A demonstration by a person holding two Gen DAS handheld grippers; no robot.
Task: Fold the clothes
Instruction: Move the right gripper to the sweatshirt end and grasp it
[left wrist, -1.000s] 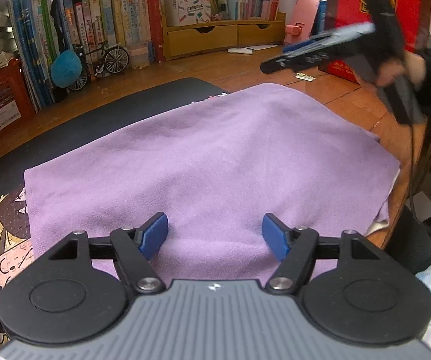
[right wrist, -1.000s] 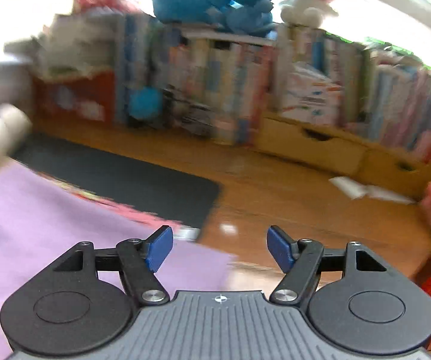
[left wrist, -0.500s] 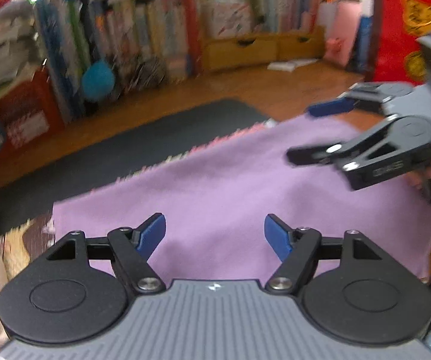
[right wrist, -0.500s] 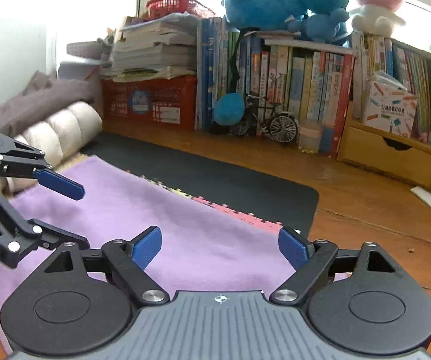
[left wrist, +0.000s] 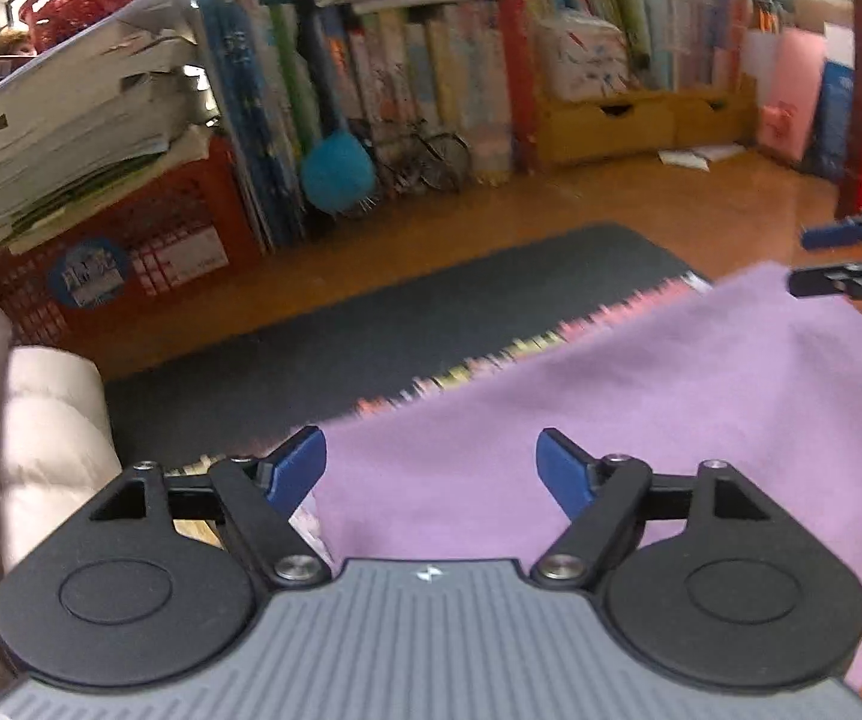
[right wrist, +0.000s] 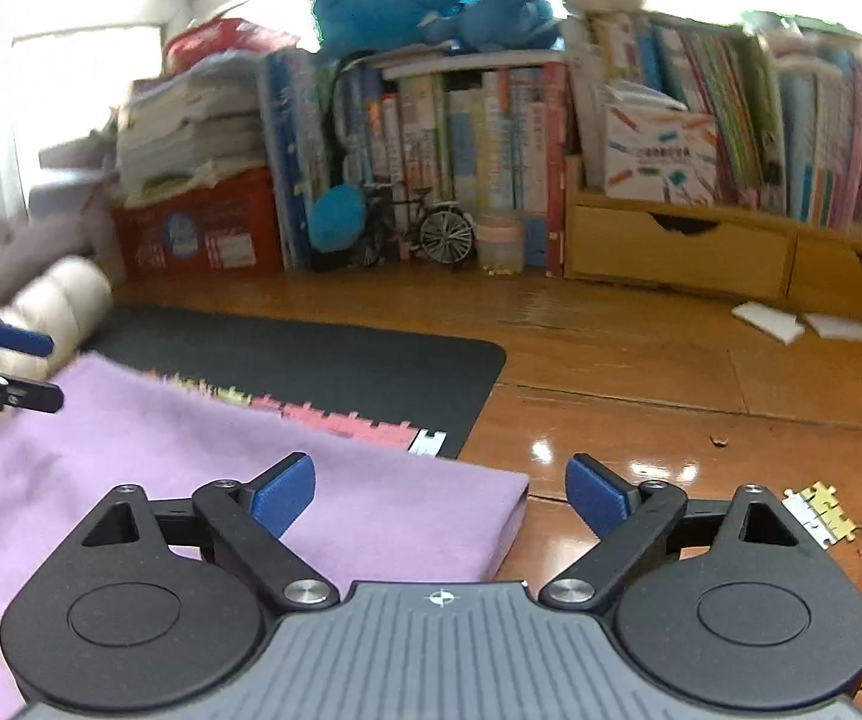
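Both claws, left (left wrist: 431, 468) and right (right wrist: 439, 495), just widened, jaws apart, empty, above purple cloth (left wrist: 670, 420).

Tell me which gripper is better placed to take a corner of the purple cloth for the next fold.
Probably the right gripper. Its open jaws straddle the cloth corner at the wooden table edge. The left gripper, also open, faces the cloth's far-left corner, which looks less centred between its jaws.

A glossy wooden table (right wrist: 640, 372) carries a black mat (right wrist: 311, 360), with a purple cloth (right wrist: 191, 468) spread over the mat's near edge. Puzzle pieces (right wrist: 817, 510) and white papers (right wrist: 769, 321) lie on bare wood; books (right wrist: 431, 144) and a drawer box (right wrist: 676, 252) line the back.
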